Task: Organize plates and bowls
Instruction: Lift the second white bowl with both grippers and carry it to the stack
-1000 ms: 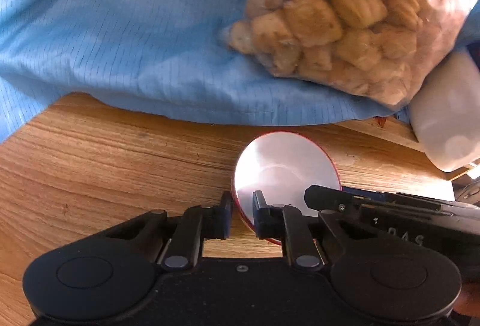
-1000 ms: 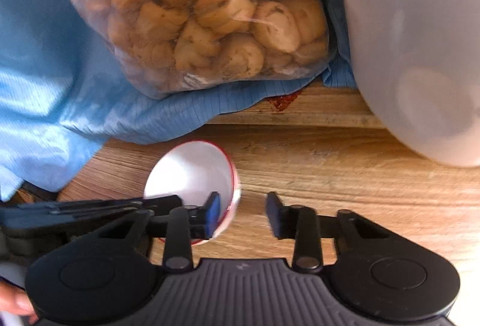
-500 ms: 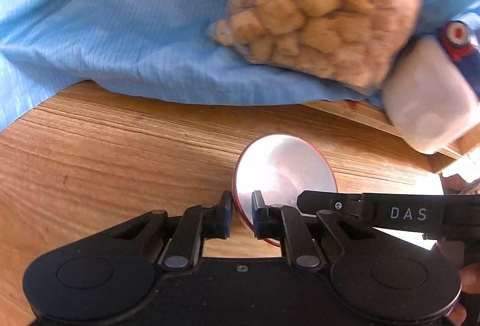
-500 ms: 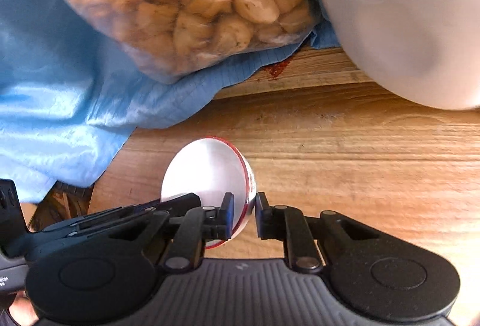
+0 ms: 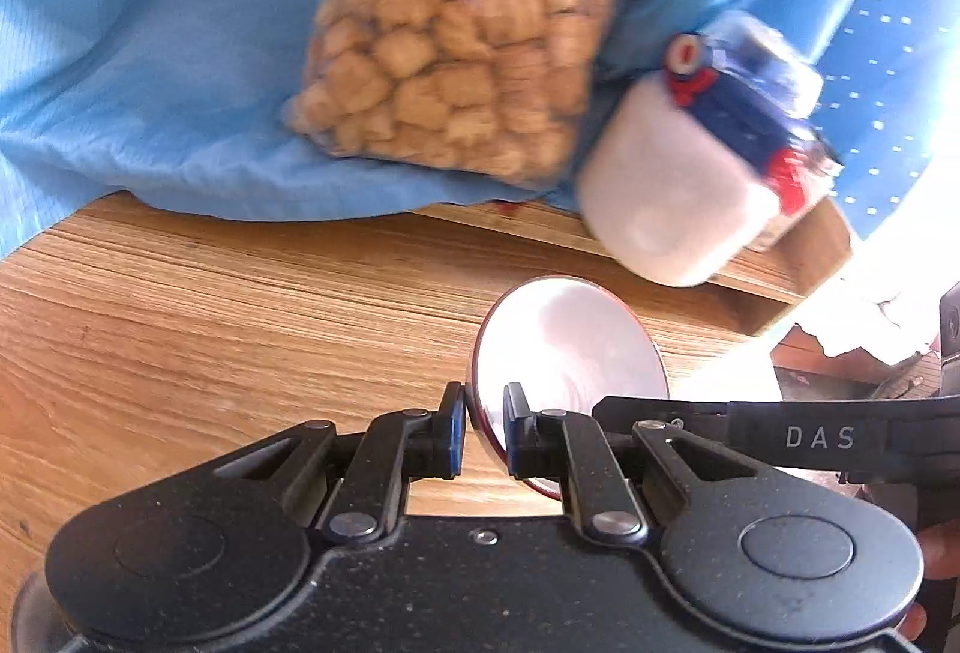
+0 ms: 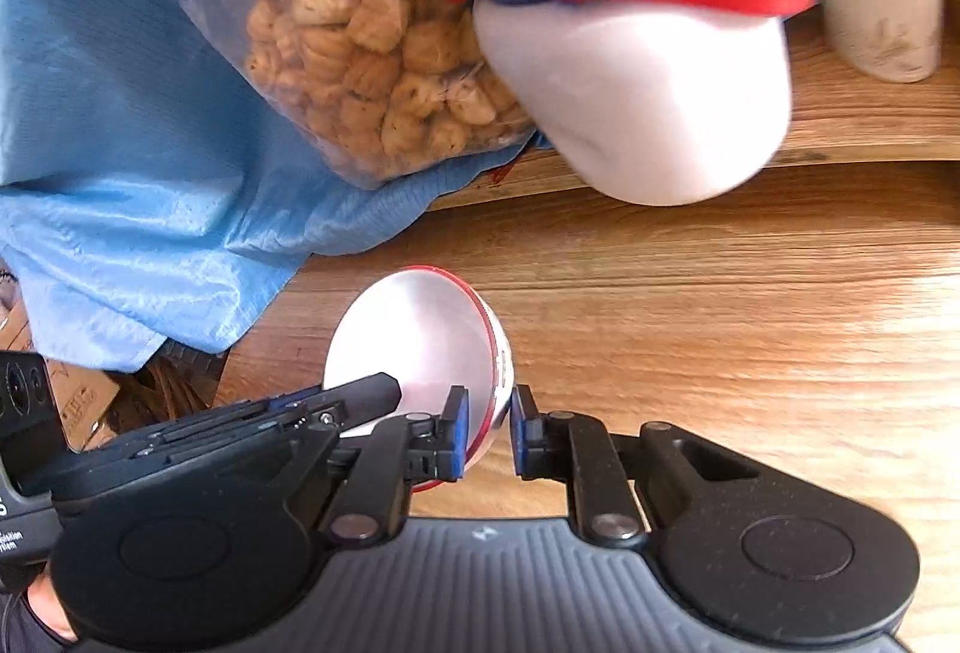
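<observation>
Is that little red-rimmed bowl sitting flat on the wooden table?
No: the bowl is tipped on edge above the table, its rim pinched by the right tongs and left tongs.

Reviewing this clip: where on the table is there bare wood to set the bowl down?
Bare wood lies left of the bowl, in front of the blue cloth, and right of it below the white jar. The back is crowded: cookie bag, jar and cloth.
</observation>
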Demonstrator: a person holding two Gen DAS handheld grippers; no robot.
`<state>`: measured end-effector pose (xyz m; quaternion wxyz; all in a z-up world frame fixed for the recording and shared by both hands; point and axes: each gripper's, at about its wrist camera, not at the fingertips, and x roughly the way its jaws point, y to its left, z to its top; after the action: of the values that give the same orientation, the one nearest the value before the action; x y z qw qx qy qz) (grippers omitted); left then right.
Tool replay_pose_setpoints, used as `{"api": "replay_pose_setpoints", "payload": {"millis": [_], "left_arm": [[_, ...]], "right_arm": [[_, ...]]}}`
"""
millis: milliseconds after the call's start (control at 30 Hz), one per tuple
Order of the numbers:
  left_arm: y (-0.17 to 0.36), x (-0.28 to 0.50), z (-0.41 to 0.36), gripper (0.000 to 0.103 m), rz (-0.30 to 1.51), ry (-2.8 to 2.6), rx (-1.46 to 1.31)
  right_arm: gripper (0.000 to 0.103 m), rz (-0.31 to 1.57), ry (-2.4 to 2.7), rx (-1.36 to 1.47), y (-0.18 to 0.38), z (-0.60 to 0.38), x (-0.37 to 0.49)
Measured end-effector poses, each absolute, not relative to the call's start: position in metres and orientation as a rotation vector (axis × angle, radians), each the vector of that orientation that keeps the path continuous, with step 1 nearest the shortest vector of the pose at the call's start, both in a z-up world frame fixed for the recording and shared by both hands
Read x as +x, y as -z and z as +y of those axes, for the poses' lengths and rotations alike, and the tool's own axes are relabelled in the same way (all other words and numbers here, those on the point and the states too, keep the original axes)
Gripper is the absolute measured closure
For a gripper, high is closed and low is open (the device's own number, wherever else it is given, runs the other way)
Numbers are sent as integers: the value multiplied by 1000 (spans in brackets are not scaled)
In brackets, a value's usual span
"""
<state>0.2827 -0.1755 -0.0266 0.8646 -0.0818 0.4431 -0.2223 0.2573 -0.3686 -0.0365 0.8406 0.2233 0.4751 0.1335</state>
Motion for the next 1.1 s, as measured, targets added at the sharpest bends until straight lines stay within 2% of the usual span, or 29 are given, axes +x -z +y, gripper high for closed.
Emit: {"api": "replay_pose_setpoints", "payload": {"millis": [567, 1100], "left_arm": [[15, 219, -216, 90, 929, 554, -179], [28, 183, -226, 90, 983, 577, -198]], "right_arm": [[84, 1008, -274, 461, 25, -412, 175], [81, 1055, -286, 467, 27, -425, 137]]}}
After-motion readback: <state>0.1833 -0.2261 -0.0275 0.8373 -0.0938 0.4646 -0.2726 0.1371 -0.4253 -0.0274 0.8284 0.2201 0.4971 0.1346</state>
